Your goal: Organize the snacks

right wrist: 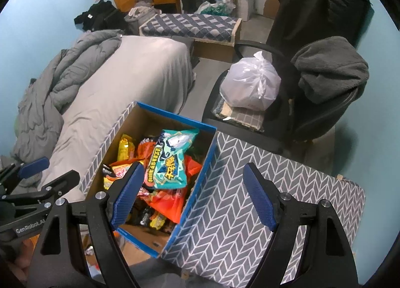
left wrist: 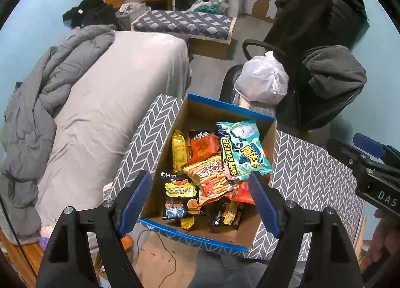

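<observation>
A cardboard box (left wrist: pixel 230 107) with a blue rim holds several snack bags. On top lies a teal bag (left wrist: pixel 240 150), with an orange fries bag (left wrist: pixel 210 178), a black bag (left wrist: pixel 178 195) and a yellow packet (left wrist: pixel 180 150) around it. My left gripper (left wrist: pixel 200 203) hangs above the box's near half, open, with nothing between its blue pads. My right gripper (right wrist: pixel 193 196) is open and empty over the box's right wall (right wrist: pixel 190 188), with the teal bag (right wrist: pixel 172 160) just left of it. Each gripper shows at the edge of the other's view: the right gripper (left wrist: pixel 346 144) and the left gripper (right wrist: pixel 53 171).
The box stands on a grey herringbone-patterned surface (right wrist: pixel 250 213). A bed with grey bedding (left wrist: pixel 100 103) lies to the left. Behind the box, an office chair (right wrist: pixel 312 88) carries a white plastic bag (right wrist: pixel 250 83) and dark clothes. Bare floor (left wrist: pixel 155 250) shows below the box.
</observation>
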